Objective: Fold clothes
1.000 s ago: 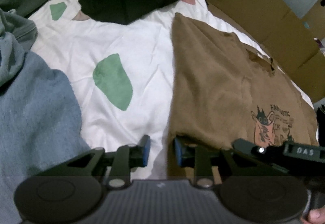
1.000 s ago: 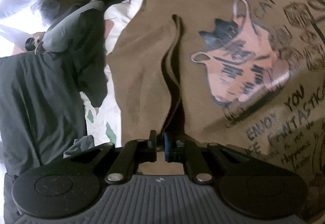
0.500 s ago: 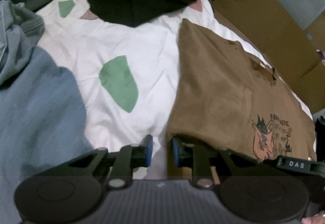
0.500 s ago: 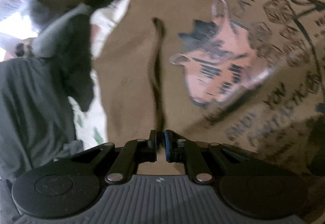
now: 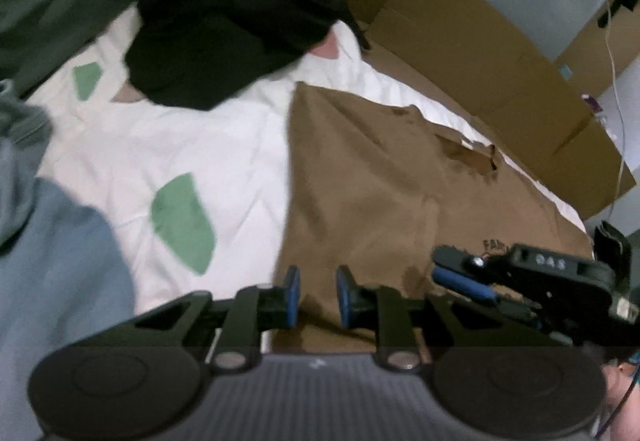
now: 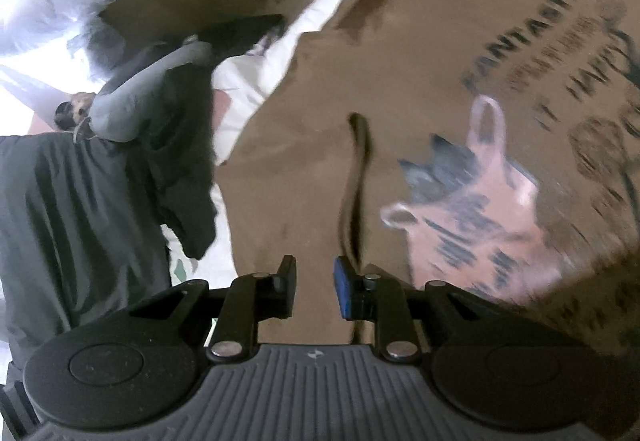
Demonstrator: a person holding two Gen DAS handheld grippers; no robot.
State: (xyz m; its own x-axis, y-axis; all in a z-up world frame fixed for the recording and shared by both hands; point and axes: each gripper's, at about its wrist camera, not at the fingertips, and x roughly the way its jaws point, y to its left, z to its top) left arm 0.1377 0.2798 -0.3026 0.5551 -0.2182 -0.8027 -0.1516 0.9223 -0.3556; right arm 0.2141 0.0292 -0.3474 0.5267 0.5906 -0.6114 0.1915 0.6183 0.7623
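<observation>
Two tongs, both with a narrow gap and nothing pinched. Left tongs (image 5: pixel 314 295) have just been closing, but the pads (image 5: pixel 293 295) stand clear; only the near edge of the brown T-shirt (image 5: pixel 380 177) shows beyond the gap, no cloth between them. Right tongs (image 6: pixel 314 287) have just been opening: a raised crease (image 6: pixel 356 177) in the shirt runs up from the blue pad (image 6: pixel 343 293), not clamped. My read: right just let go of a pinched fold, left is coming off the hem.

In the left view the right tongs (image 5: pixel 464 275) sit just beside the left ones, low over the print side of the shirt; two-handed edge work, so they stay close.

Shirt lies flat on the bed sheet (image 5: pixel 168 145), white with green patches, one long edge straight, neck opening (image 5: pixel 472 157) far side, cat print (image 6: pixel 480 197) up. Looks part-folded; more folds likely remain.

Around it: black garment (image 5: pixel 224 41) heaped at the far end, blue garment (image 5: pixel 52 261) at left, probably queued. Cardboard (image 5: pixel 480 53) along the far bed edge.
</observation>
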